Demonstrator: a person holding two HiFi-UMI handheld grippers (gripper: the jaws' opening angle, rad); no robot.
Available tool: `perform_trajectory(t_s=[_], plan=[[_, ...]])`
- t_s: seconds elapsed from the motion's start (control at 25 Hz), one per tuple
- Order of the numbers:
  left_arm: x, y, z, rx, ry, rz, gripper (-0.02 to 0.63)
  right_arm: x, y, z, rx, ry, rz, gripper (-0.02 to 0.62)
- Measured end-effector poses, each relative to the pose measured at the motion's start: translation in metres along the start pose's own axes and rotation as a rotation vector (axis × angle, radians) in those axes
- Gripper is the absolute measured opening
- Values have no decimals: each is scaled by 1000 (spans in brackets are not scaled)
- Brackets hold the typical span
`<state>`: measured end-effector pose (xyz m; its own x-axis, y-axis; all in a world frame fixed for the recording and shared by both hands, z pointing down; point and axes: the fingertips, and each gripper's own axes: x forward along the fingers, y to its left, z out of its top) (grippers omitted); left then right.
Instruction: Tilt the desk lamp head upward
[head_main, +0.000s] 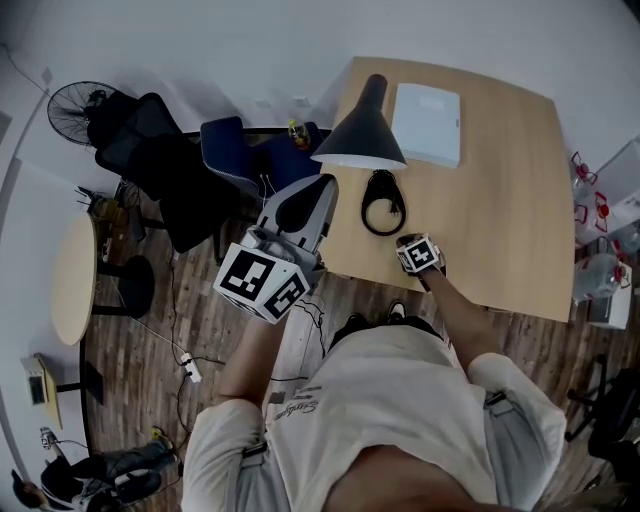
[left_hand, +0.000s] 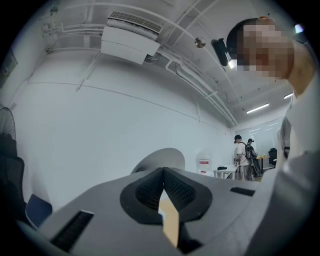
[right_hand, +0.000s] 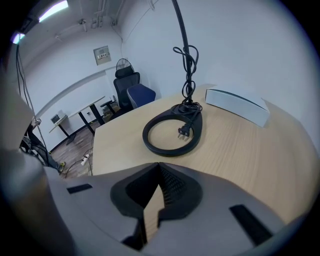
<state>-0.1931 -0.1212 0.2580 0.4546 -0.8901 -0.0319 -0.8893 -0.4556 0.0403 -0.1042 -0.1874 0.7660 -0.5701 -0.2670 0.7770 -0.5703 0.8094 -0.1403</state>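
the desk lamp head (head_main: 360, 135), a black cone, faced down over the far left part of the light wooden desk (head_main: 500, 220), above the lamp's ring-shaped base (head_main: 383, 203). the cord (right_hand: 189, 65) was wound round the thin stem, and its plug (right_hand: 184, 132) lay inside the ring. a white box (head_main: 427, 123) lay just beside the lamp, on its right. the left tool (head_main: 322, 190) was raised, its tips just under the rim of the head; whether they touched it could not be told. its jaws were pressed together with nothing between them, aimed up at a wall and ceiling. the right tool (right_hand: 159, 166) sat low over the desk's near edge, near the base but apart from it, jaws likewise together and empty. a blue chair (head_main: 225, 140) stood off the desk's left side.
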Motion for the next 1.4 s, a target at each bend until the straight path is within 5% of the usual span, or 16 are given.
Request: perform_trajectory(t_s=[0.28,0.72,1.16,1.4], plan=[[-9,9,-52,-30,84,4,15,-43,33,16,4,-91,40,-5],[-24,20,-113,1,183,-39,15,-174,86,117,11,-447,-17,-5],[-23,29,-136,-58,180,-96,15,-263,120,182,-118,-701,-149,-5],[-18,27,-117,-59,157,-97,15,-290,126,208,-166,-755,-133,-5]])
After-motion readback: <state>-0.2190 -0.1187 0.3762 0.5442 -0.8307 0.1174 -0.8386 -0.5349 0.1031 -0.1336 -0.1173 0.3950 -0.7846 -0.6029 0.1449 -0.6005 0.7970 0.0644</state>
